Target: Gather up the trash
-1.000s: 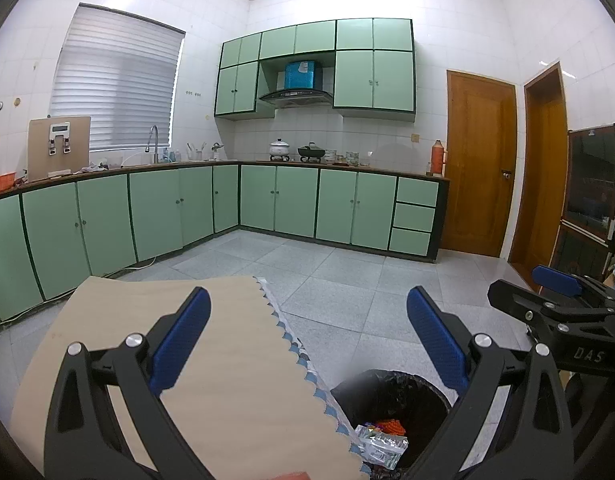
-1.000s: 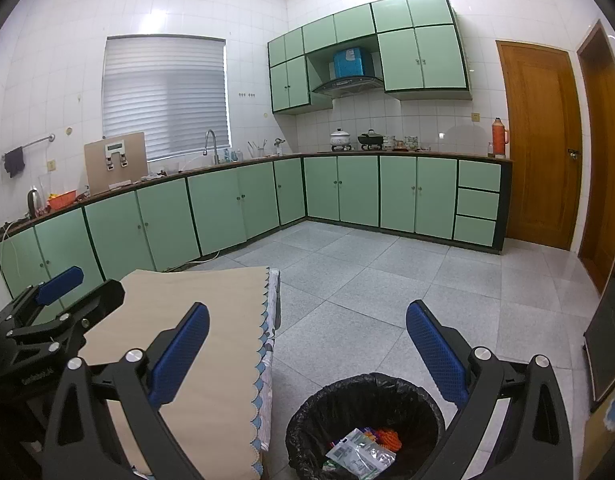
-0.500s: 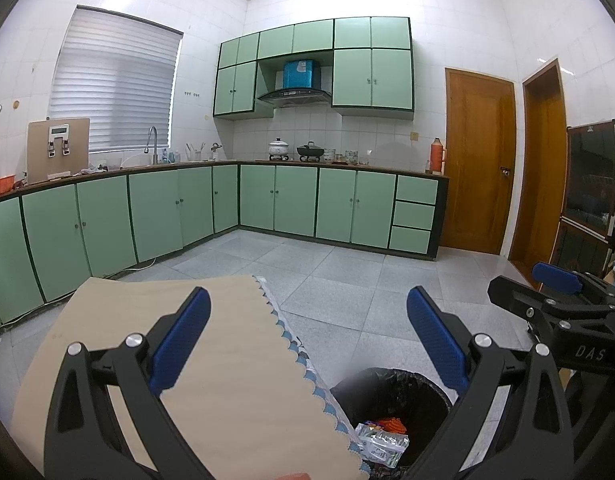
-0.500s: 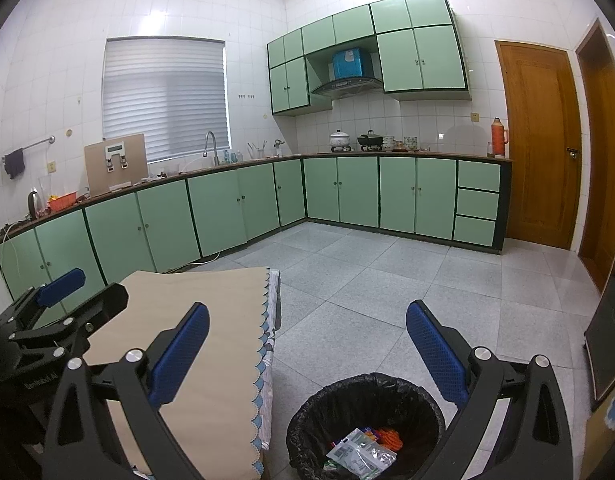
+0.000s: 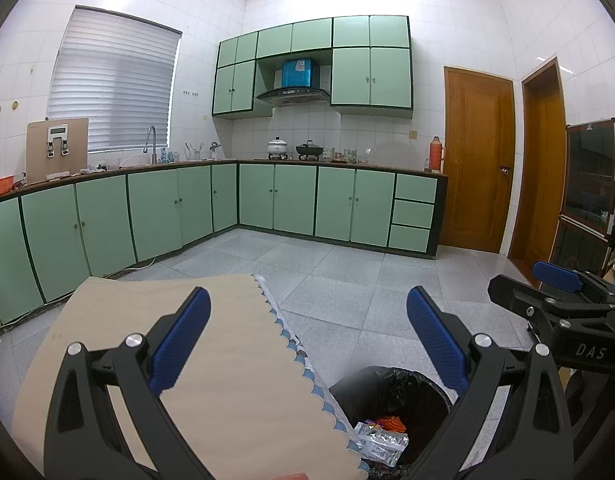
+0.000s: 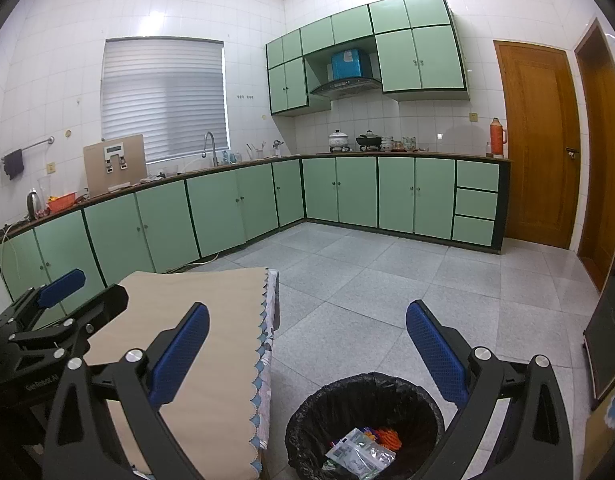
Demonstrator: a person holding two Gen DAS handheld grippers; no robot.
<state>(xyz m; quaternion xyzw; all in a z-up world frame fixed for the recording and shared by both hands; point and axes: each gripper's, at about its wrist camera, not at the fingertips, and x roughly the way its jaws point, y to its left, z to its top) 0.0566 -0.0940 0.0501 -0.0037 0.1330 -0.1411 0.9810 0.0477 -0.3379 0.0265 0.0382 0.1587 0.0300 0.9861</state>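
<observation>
A black-lined trash bin (image 6: 347,396) stands on the floor beside the table (image 6: 211,344). Inside it lie a silver wrapper (image 6: 361,454) and an orange scrap (image 6: 387,436). The bin also shows in the left wrist view (image 5: 391,392) with the wrapper (image 5: 381,442) in it. My right gripper (image 6: 307,352) is open and empty, held above the bin. My left gripper (image 5: 307,344) is open and empty over the table's right edge. Each gripper shows in the other's view: the right one (image 5: 555,296), the left one (image 6: 63,300).
The table carries a beige cloth (image 5: 211,360) with a scalloped blue edge. Green cabinets (image 6: 347,196) line the far walls under a counter with pots. Wooden doors (image 6: 535,140) stand at right. A dark cabinet (image 5: 591,200) is near the right side.
</observation>
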